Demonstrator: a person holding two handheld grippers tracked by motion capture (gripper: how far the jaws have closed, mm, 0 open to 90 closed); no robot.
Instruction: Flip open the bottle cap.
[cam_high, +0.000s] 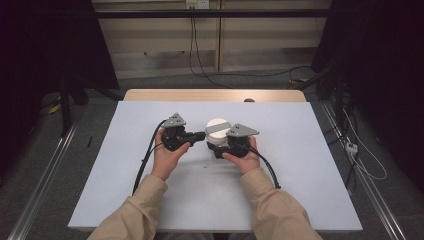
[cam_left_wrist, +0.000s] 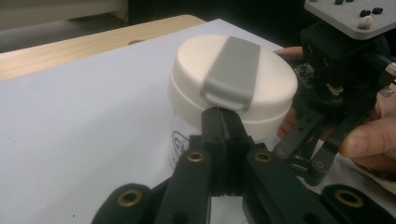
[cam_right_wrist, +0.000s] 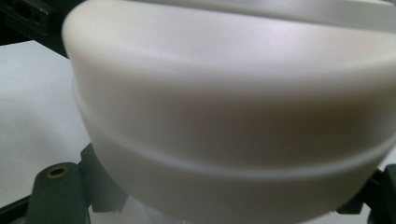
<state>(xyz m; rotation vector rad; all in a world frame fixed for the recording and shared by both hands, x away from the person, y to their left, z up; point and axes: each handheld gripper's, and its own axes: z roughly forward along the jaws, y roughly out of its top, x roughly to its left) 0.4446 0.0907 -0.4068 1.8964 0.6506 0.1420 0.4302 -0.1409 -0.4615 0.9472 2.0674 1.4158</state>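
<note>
A small white container with a cream lid (cam_high: 218, 129) and a grey strap across the top stands mid-table. In the left gripper view the lid (cam_left_wrist: 233, 79) sits just ahead of my left gripper (cam_left_wrist: 222, 116). That gripper is shut, jaws pressed together, its tips touching the lid's rim right under the end of the grey strap (cam_left_wrist: 233, 70). My right gripper (cam_high: 216, 147) holds the container's body from the near right side. In the right gripper view the lid (cam_right_wrist: 233, 93) looms close, with the black fingers (cam_right_wrist: 56, 191) spread to either side below it.
A pale blue mat (cam_high: 150, 200) covers the table, with a wooden edge (cam_high: 215, 95) at the far side. Cables trail from both grippers toward the person's sleeves. The person's right hand (cam_left_wrist: 369, 140) and right gripper (cam_left_wrist: 299, 149) show beside the container.
</note>
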